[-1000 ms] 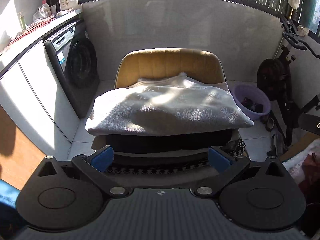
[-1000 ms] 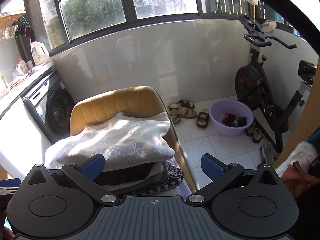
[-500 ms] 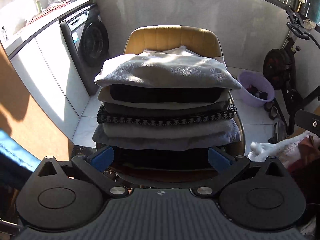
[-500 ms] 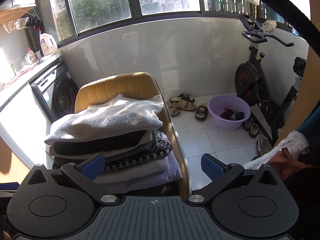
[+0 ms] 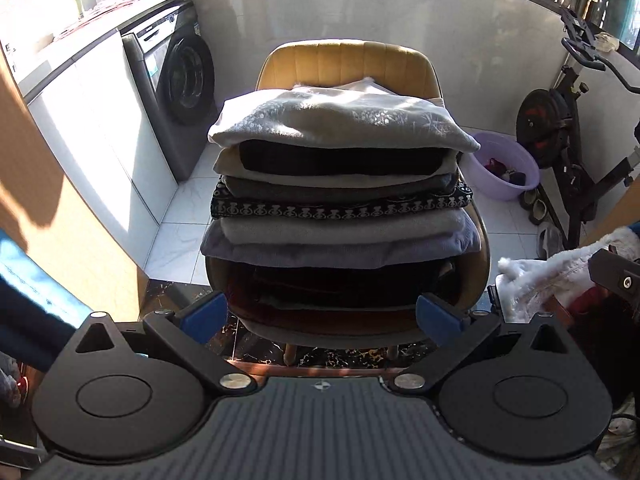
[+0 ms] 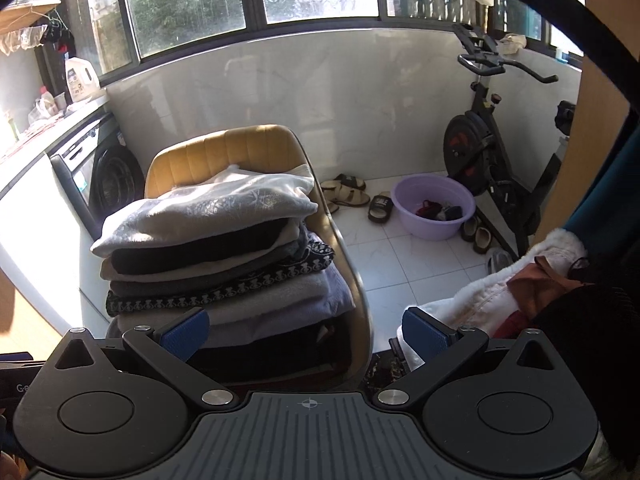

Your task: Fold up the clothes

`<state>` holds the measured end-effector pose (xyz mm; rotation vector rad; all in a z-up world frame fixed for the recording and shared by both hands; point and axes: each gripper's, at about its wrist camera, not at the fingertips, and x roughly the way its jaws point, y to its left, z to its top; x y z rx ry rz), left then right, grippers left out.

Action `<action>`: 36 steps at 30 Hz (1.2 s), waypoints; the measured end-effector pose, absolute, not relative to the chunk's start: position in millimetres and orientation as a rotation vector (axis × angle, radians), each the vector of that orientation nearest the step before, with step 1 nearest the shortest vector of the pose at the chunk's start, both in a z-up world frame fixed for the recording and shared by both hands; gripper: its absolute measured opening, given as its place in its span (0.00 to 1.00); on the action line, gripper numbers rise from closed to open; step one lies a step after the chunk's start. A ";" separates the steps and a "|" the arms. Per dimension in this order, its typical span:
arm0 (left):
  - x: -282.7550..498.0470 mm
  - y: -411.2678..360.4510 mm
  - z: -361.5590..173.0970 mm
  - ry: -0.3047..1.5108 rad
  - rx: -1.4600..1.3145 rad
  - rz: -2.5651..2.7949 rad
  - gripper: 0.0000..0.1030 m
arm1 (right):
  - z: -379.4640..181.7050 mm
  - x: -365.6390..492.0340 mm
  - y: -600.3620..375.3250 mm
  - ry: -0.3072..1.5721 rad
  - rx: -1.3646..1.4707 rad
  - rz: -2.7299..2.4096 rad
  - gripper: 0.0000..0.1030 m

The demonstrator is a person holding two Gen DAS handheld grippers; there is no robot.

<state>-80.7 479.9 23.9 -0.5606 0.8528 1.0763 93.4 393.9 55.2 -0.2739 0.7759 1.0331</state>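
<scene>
A tall stack of folded clothes (image 5: 340, 200) sits on a mustard yellow chair (image 5: 348, 64); a pale grey patterned sweater (image 5: 340, 124) lies on top. The stack also shows in the right wrist view (image 6: 216, 256). My left gripper (image 5: 320, 318) is open and empty, in front of the chair seat and apart from the stack. My right gripper (image 6: 306, 334) is open and empty, to the right front of the chair. A heap of unfolded clothes with a white fleecy garment (image 6: 500, 288) lies at the right; it also shows in the left wrist view (image 5: 552, 276).
A washing machine (image 5: 180, 92) and white cabinets (image 5: 92, 128) stand at the left. A purple basin (image 6: 434, 206), slippers (image 6: 348, 194) and an exercise bike (image 6: 492, 136) are on the tiled floor at the right. A wooden panel (image 5: 60, 216) is at the near left.
Both grippers have drawn back and down from the stack, so the whole pile and chair front now show. Both stay open and empty.
</scene>
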 end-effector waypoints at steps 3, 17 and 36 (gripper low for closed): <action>-96.4 468.4 19.0 0.873 -0.547 1.052 1.00 | 52.7 68.8 377.0 0.785 -0.271 1.003 0.99; -159.5 410.6 3.1 0.947 -0.549 0.942 1.00 | 36.4 -31.9 290.7 0.837 -0.307 0.884 0.99; -133.3 356.0 25.7 0.875 -0.551 0.943 1.00 | 57.5 3.0 235.4 0.799 -0.290 0.922 0.99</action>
